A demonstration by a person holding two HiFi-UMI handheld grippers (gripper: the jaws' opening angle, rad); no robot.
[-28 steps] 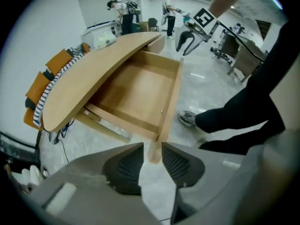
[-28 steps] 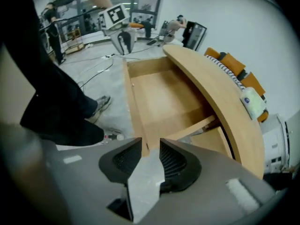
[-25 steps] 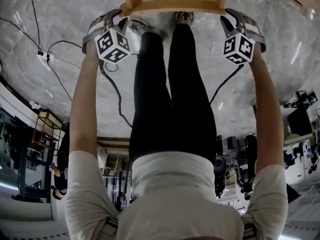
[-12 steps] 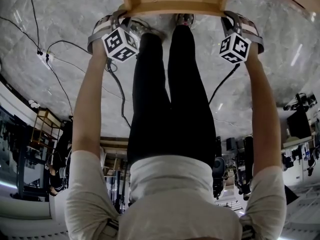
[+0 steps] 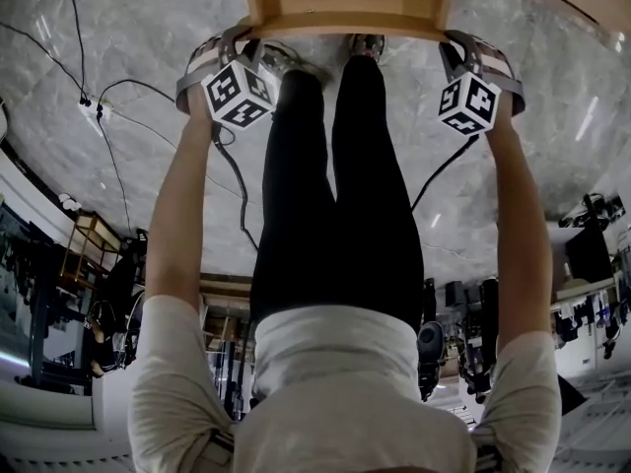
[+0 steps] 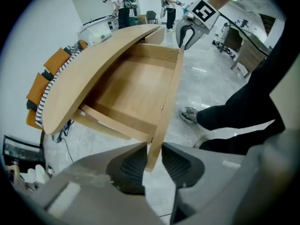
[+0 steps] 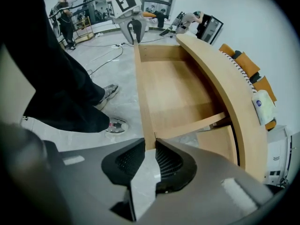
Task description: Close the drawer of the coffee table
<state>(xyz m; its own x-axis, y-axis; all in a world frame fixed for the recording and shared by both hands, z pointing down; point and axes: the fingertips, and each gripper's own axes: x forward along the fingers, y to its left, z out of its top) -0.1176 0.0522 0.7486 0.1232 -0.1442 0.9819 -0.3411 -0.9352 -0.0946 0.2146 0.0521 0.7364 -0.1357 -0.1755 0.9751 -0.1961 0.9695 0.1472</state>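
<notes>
- left claw (image 6: 153,162) has just been closing and now pinches the drawer front (image 6: 169,90) between its pads.
- right claw (image 7: 149,159), also just closing, clamps the other end, likely for an even push.

Clad in pale short-sleeved shirt (image 5: 340,382), black trousers (image 5: 335,195) and grey trainers (image 6: 190,115), with grey left gripper (image 6: 154,161) and right gripper (image 7: 150,161), ribbed dark fingers (image 6: 131,165), black-and-white marker cubes (image 5: 239,94).
</notes>
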